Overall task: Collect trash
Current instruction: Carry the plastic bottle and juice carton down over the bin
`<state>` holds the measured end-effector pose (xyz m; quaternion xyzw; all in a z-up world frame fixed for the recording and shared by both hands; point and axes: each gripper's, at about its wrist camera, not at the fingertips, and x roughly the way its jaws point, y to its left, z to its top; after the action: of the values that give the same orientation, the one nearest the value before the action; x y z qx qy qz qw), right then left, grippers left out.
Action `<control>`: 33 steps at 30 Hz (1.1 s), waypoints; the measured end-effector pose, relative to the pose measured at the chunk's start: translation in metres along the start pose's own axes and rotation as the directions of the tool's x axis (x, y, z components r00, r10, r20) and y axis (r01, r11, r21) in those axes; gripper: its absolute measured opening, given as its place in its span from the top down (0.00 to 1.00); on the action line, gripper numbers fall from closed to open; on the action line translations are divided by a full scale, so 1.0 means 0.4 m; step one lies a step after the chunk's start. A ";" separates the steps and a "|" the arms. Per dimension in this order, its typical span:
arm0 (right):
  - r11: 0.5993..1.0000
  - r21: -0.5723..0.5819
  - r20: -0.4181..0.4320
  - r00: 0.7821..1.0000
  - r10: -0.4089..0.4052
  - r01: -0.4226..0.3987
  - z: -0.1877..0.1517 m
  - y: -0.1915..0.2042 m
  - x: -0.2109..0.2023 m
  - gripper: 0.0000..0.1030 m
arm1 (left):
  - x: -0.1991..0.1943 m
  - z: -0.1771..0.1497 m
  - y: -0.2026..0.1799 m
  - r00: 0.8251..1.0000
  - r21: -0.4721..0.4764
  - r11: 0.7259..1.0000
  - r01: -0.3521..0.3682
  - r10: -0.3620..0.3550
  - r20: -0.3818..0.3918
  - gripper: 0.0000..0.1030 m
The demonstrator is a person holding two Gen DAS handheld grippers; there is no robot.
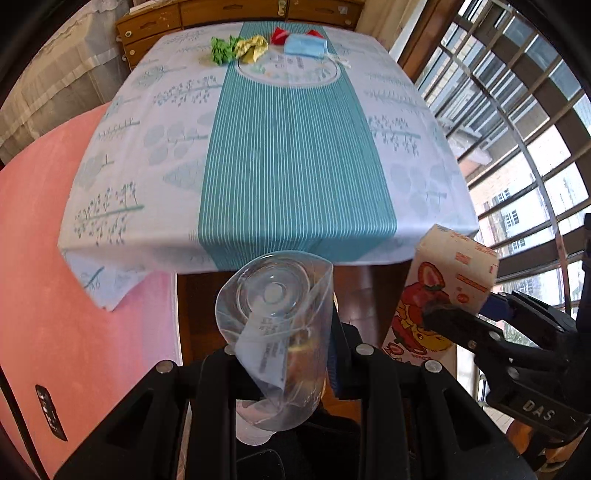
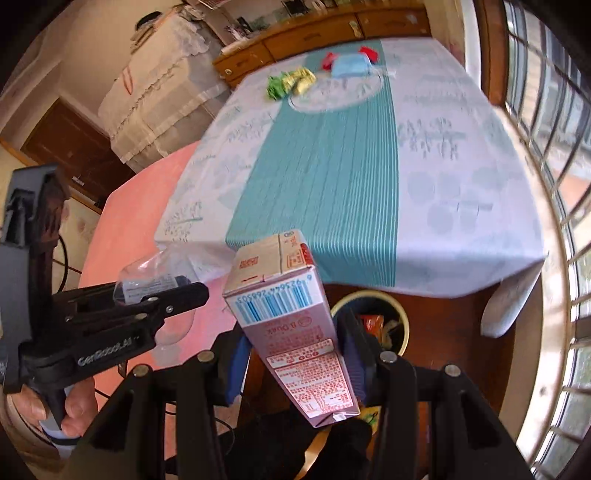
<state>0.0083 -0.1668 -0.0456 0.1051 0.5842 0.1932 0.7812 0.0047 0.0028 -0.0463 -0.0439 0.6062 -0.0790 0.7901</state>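
The left gripper (image 1: 291,354) squeezes a clear plastic cup (image 1: 275,332) between its fingers, and the cup is squashed flat on one side. The right gripper (image 2: 295,354) holds a pink drink carton (image 2: 295,332) with its fingers pressed on both sides. Both are off the near edge of the table (image 2: 461,184).

Below the right gripper sits a bin (image 2: 400,314) on the floor, with some wrappers already inside. The carton hangs partly over it, though the carton hides much of the rim, so it is hard to say how well it lines up. The cup is off to the side of the bin, over a pink cloth (image 2: 122,229).

More trash waits at the far end of the table: a green wrapper (image 1: 221,50), a yellow wrapper (image 1: 253,46), a red wrapper (image 1: 280,35) and a blue face mask (image 1: 306,46).

What could go wrong? If the carton is let go off-centre, it could hit the rim and tumble onto the floor. The cup is thin and slippery, so it could pop out of the fingers early. If the cup is dropped from where it is, it would probably miss the bin. The two grippers are also close, and they could bump.
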 end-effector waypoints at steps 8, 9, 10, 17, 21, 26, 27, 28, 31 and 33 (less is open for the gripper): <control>0.990 0.108 -0.112 0.991 -0.077 0.089 -0.086 -0.095 0.254 0.55 | 0.200 -0.079 0.048 0.995 -0.074 0.996 0.042 -0.048 -0.084 0.78; 0.987 0.127 -0.116 0.990 -0.082 0.097 -0.094 -0.113 0.286 0.55 | 0.246 -0.091 0.056 0.994 -0.087 0.995 0.045 -0.053 -0.097 0.78; 0.985 0.139 -0.114 0.989 -0.090 0.106 -0.100 -0.133 0.318 0.55 | 0.284 -0.099 0.060 0.993 -0.093 0.994 0.049 -0.059 -0.106 0.78; 0.947 0.288 -0.144 0.984 -0.107 0.145 -0.156 -0.283 0.537 0.55 | 0.544 -0.143 0.059 0.990 -0.084 0.995 0.046 -0.057 -0.128 0.78; 0.936 0.319 -0.153 0.983 -0.104 0.148 -0.177 -0.335 0.626 0.54 | 0.637 -0.152 0.066 0.991 -0.099 0.994 0.049 -0.060 -0.118 0.78; 0.920 0.357 -0.171 0.980 -0.103 0.159 -0.191 -0.375 0.696 0.51 | 0.712 -0.168 0.088 0.992 -0.114 0.992 0.054 -0.066 -0.104 0.44; 0.917 0.360 -0.177 0.978 -0.113 0.171 -0.203 -0.373 0.702 0.47 | 0.719 -0.169 0.099 0.993 -0.122 0.991 0.053 -0.065 -0.099 0.30; 0.914 0.360 -0.182 0.975 -0.126 0.185 -0.206 -0.374 0.706 0.44 | 0.721 -0.171 0.110 0.995 -0.134 0.990 0.039 -0.051 -0.084 0.24; 0.911 0.359 -0.191 0.972 -0.140 0.202 -0.213 -0.375 0.707 0.39 | 0.725 -0.171 0.131 0.997 -0.163 0.986 0.026 -0.038 -0.070 0.18; 0.911 0.352 -0.200 0.968 -0.149 0.213 -0.209 -0.376 0.707 0.38 | 0.725 -0.166 0.145 0.998 -0.179 0.984 0.014 -0.025 -0.060 0.14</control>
<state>0.0244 -0.1876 -0.3757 0.1793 0.6813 0.0141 0.7096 0.0178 0.0102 -0.3490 -0.1180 0.6348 -0.0333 0.7629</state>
